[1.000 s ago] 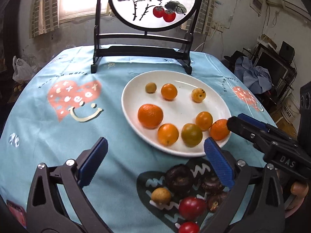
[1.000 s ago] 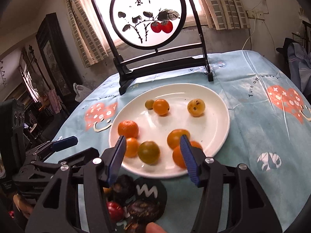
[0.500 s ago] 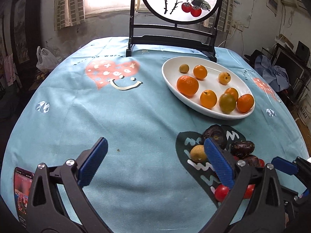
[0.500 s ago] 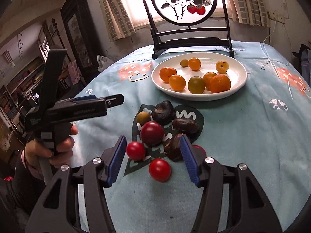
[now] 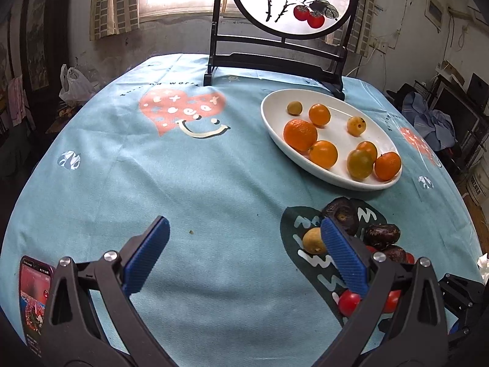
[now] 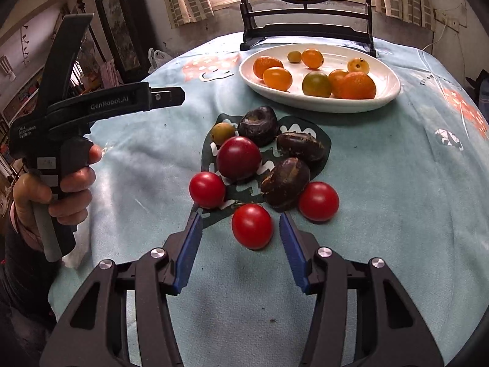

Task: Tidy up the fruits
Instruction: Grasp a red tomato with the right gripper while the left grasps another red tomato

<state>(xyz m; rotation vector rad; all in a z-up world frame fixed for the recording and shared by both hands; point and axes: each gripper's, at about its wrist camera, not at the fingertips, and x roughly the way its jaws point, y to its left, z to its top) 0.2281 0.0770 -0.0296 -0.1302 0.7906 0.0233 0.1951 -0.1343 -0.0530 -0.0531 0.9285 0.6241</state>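
Note:
A white oval plate (image 5: 275, 104) (image 6: 388, 91) holds several orange and yellow-green fruits. In front of it, on a dark patch of the blue cloth, lie dark wrinkled fruits (image 6: 258, 125), a small yellow-green fruit (image 6: 223, 132) (image 5: 313, 240) and several red fruits. My right gripper (image 6: 241, 227) is open, with its jaws on either side of the nearest red fruit (image 6: 252, 226). My left gripper (image 5: 243, 244) is open and empty over bare cloth, left of the pile; it also shows in the right wrist view (image 6: 171, 96), held in a hand.
A black stand with a round painted screen (image 5: 293, 0) is at the table's far edge behind the plate. A phone (image 5: 33, 293) lies at the near left edge. The round table's edges drop off on all sides.
Both grippers have pulled back from the plate toward the near side. The right one now has the nearest red fruit between its open jaws; the left one has swung left.

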